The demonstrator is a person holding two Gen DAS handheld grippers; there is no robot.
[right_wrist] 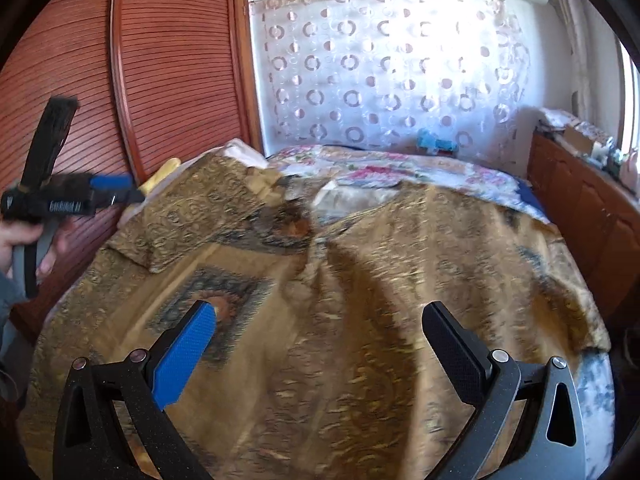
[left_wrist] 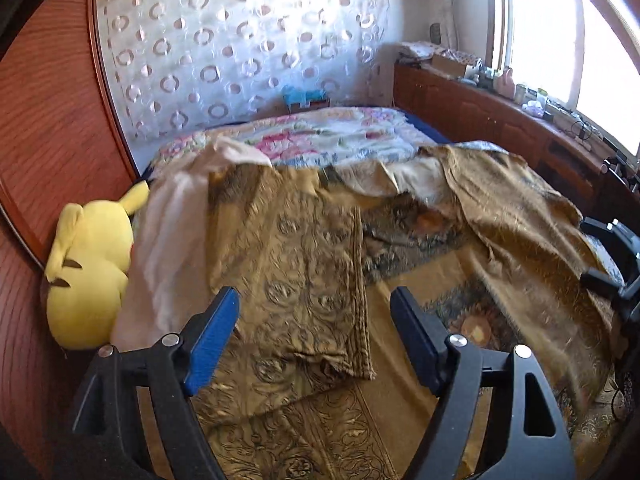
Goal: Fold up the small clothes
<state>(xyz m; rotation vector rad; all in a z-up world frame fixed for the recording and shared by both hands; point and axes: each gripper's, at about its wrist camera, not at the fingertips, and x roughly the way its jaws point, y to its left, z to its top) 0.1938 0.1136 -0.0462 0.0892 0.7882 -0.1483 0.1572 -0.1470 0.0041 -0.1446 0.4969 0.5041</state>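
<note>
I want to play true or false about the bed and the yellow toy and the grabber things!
1. The yellow plush toy lies against the wooden wall. True.
2. The left tool is squeezing the cloth. False: it is open, nothing between its fingers.
3. The gold patterned cloth is spread over the bed. True.
4. The right tool is shut. False: it is open above the cloth.
5. The curtain has stripes. False: it has circles.

Two close wrist views angled down over the same gold cloth (left_wrist: 304, 248), toward the curtained wall (right_wrist: 392, 68).
</note>
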